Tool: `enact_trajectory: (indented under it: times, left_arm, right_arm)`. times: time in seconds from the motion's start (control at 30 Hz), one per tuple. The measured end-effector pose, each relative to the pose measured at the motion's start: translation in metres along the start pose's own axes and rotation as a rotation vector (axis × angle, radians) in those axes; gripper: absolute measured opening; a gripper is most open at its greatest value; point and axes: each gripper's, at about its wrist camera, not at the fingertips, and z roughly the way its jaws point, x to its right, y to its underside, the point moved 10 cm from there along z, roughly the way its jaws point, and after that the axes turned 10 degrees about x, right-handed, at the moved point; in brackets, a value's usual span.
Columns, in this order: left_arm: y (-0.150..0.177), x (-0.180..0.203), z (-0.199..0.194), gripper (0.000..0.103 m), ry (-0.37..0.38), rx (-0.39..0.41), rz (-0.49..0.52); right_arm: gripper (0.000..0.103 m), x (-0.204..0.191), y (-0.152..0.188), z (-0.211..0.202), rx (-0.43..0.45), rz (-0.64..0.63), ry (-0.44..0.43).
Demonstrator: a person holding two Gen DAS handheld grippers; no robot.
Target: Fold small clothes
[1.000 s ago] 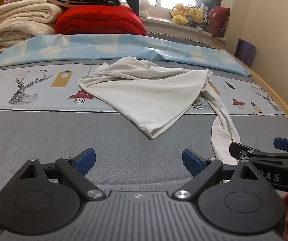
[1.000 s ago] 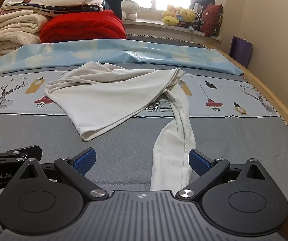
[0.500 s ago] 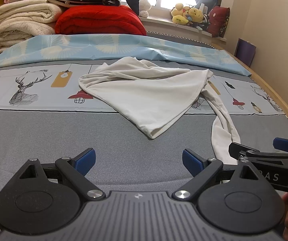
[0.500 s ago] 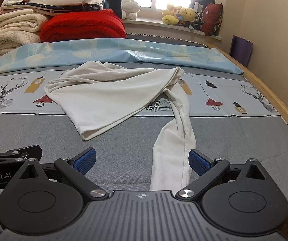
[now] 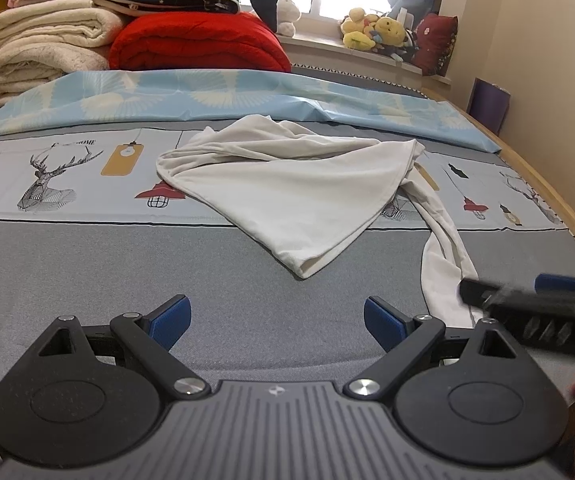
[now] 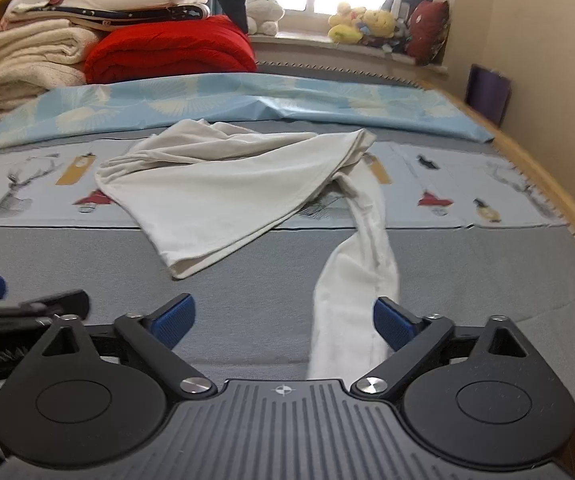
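A cream-white garment [image 5: 295, 200] lies crumpled on the bed, its body bunched into a rough triangle [image 6: 223, 196]. One long strip [image 6: 355, 288] trails toward me. My right gripper [image 6: 283, 316] hovers low over the grey sheet. Its jaws are closing, with the end of that strip between them near the right pad, and neither pad presses on it. My left gripper [image 5: 277, 316] stands open over bare grey sheet, nothing between its blue pads. The garment's near corner lies ahead of it. The right gripper's fingers [image 5: 483, 294] show blurred at the left view's right edge.
Folded cream blankets [image 5: 47, 52] and a red quilt [image 5: 195, 44] are stacked at the head of the bed behind a light blue sheet [image 5: 247, 96]. Plush toys [image 5: 375, 32] sit on the windowsill. The wooden bed rail [image 6: 547, 184] runs along the right.
The right gripper's jaws have drawn slightly inward and its view is a little blurred. The left gripper and the garment have not moved.
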Motion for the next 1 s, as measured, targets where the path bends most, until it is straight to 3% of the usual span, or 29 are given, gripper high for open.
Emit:
enact_trajectory:
  times: [0.07,0.17,0.23,0.3,0.4,0.47,0.57,0.77,0.9,1.0]
  left_arm:
    - [0.0,0.0,0.0,0.096,-0.001,0.003,-0.002]
    - [0.001,0.0,0.002,0.083,-0.012,-0.004,0.015]
    - [0.002,-0.001,0.005,0.062,-0.013,-0.02,0.022]
    - [0.004,-0.001,0.009,0.046,-0.007,-0.041,0.024]
    - [0.001,-0.005,0.015,0.034,-0.002,-0.07,0.008]
    - [-0.004,-0.008,0.022,0.033,0.013,-0.094,-0.011]
    - [-0.017,-0.01,0.041,0.033,0.034,-0.129,-0.011]
    - [-0.038,-0.011,0.104,0.033,0.078,-0.146,0.04]
    - [-0.017,-0.017,0.147,0.03,0.076,-0.225,-0.062]
    - [-0.008,-0.012,0.17,0.03,0.095,-0.278,-0.219]
  right_arm:
    - [0.087,0.008,-0.008,-0.002,0.001,0.036,-0.017]
    - [0.084,0.024,-0.035,-0.007,0.054,0.052,-0.009]
    - [0.078,0.036,-0.054,-0.006,0.109,0.049,-0.014]
    - [0.062,0.049,-0.062,0.0,0.151,0.044,-0.007]
    - [0.039,0.069,-0.042,0.015,0.124,0.086,0.006]
    - [0.029,0.075,-0.026,0.027,0.027,0.093,0.016]
    - [0.029,0.075,-0.028,0.029,0.056,0.083,-0.004]
    - [0.029,0.087,-0.023,0.041,0.02,0.084,-0.003]
    - [0.03,0.098,-0.019,0.045,-0.012,0.106,0.004]
    - [0.03,0.102,-0.015,0.046,-0.027,0.106,-0.002]
